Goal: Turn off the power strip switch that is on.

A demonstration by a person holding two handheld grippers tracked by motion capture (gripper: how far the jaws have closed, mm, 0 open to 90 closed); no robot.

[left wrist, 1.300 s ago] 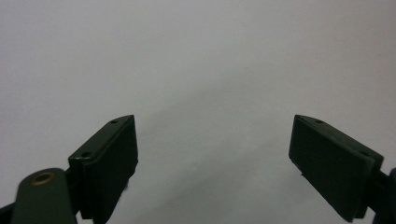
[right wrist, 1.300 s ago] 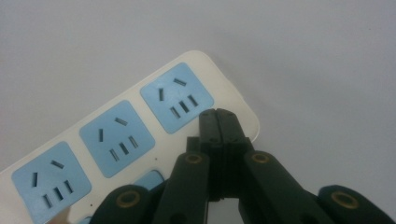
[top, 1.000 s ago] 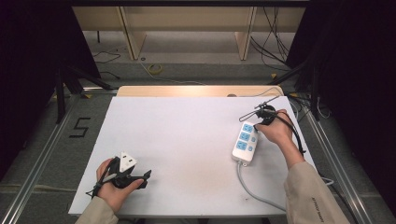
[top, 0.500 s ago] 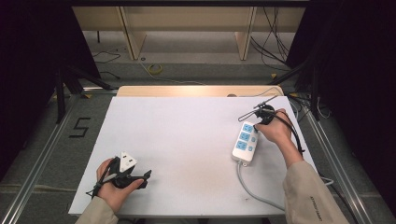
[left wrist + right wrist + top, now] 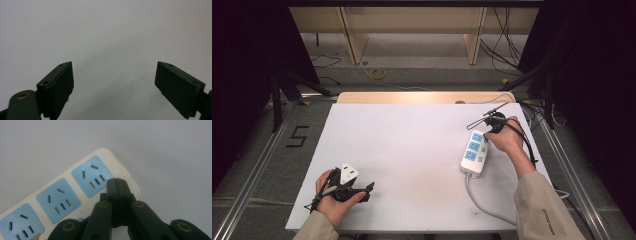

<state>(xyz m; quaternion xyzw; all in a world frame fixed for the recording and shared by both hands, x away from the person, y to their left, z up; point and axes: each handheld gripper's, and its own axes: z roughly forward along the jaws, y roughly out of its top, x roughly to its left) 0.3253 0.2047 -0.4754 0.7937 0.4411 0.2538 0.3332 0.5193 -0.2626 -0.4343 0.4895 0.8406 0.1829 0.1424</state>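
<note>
Two grippers: your right gripper [image 5: 117, 181], jaws pressed together and empty, steadies the power strip [image 5: 474, 152]; your left gripper [image 5: 113, 82], well apart, gapes empty.

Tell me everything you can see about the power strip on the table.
The power strip is a white, plastic-looking bar with three blue socket faces in a row. It lies flat on the white table, near its right side. A grey cable leaves its near end. The shut right hand-held gripper is over its far end.
</note>
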